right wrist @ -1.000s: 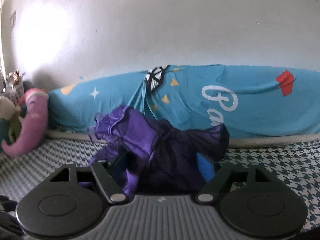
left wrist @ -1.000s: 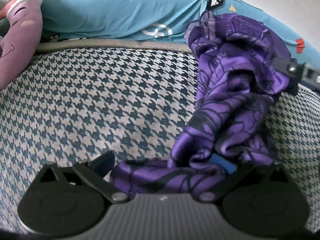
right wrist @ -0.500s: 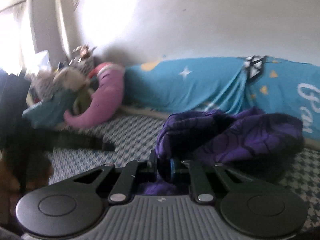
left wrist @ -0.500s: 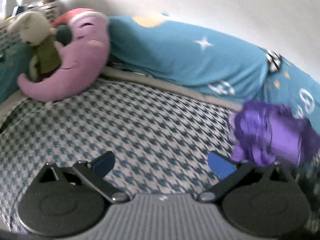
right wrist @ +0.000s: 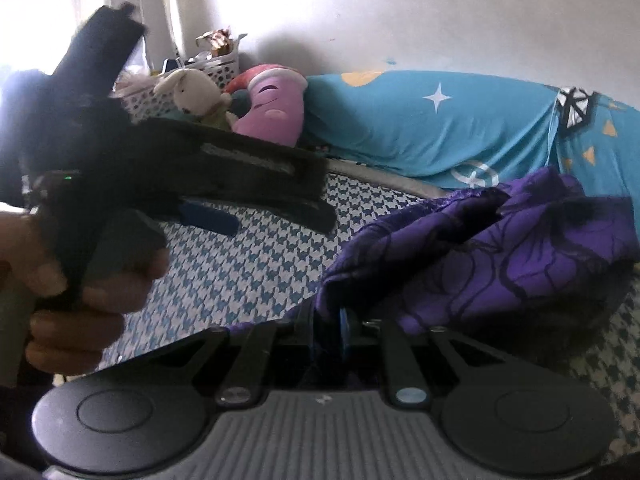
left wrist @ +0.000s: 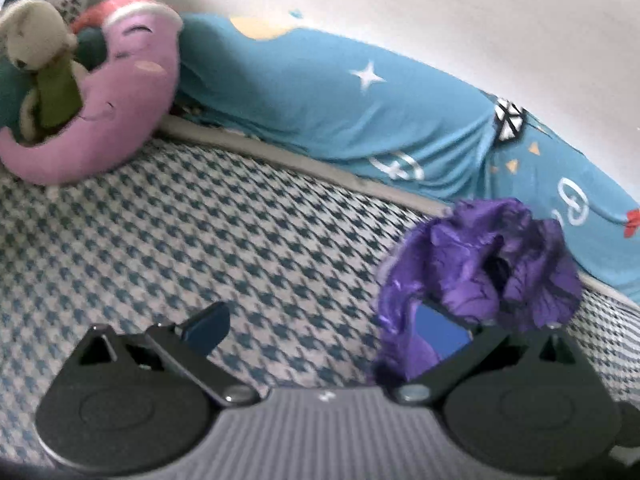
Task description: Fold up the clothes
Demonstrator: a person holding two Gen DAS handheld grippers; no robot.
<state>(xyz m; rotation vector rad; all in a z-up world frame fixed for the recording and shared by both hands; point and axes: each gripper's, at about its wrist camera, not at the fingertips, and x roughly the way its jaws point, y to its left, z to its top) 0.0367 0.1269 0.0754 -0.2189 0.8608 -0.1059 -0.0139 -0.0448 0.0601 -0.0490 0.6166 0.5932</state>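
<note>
Right fingers (right wrist: 343, 330) pinch the purple garment (right wrist: 500, 256); left fingers (left wrist: 442, 334) spread, cloth draped beside one

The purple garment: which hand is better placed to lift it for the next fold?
Right, probably. The right tool is shut on the purple garment; the left tool stands open, cloth only against one finger.

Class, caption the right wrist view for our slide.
Right gripper shut on purple cloth over a houndstooth bed.
</note>
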